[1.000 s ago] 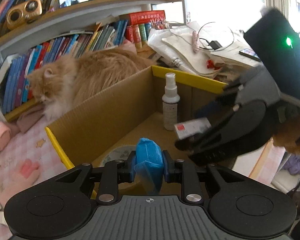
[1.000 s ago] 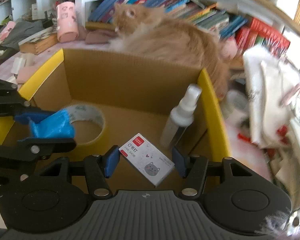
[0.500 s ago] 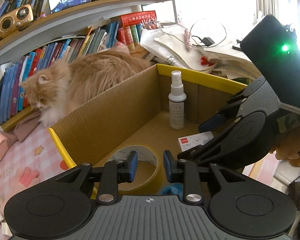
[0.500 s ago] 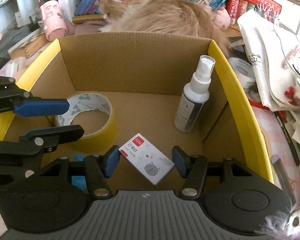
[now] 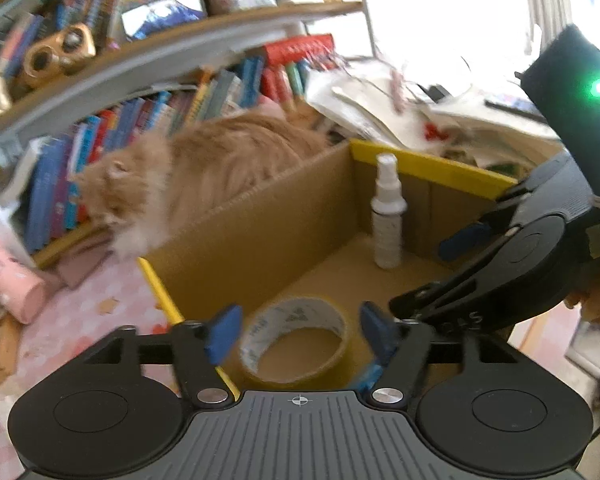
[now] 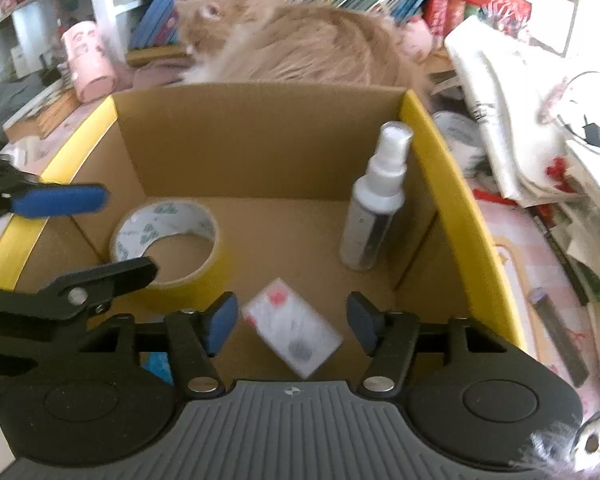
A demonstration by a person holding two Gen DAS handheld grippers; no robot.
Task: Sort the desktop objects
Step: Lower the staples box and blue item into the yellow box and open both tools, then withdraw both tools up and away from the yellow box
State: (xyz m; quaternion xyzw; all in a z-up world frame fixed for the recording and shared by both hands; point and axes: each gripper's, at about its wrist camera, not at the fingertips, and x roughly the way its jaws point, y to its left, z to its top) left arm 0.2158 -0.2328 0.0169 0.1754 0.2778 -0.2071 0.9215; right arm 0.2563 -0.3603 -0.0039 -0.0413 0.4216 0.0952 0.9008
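Blurring white box (image 6: 294, 330), red-marked

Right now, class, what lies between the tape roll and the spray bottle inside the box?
Only bare cardboard floor of the box separates tape roll and spray bottle, in the right wrist view.

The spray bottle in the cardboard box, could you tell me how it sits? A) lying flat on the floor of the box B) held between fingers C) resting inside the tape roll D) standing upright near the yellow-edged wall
D: the spray bottle stands upright on the cardboard box floor, apart from the tape roll.
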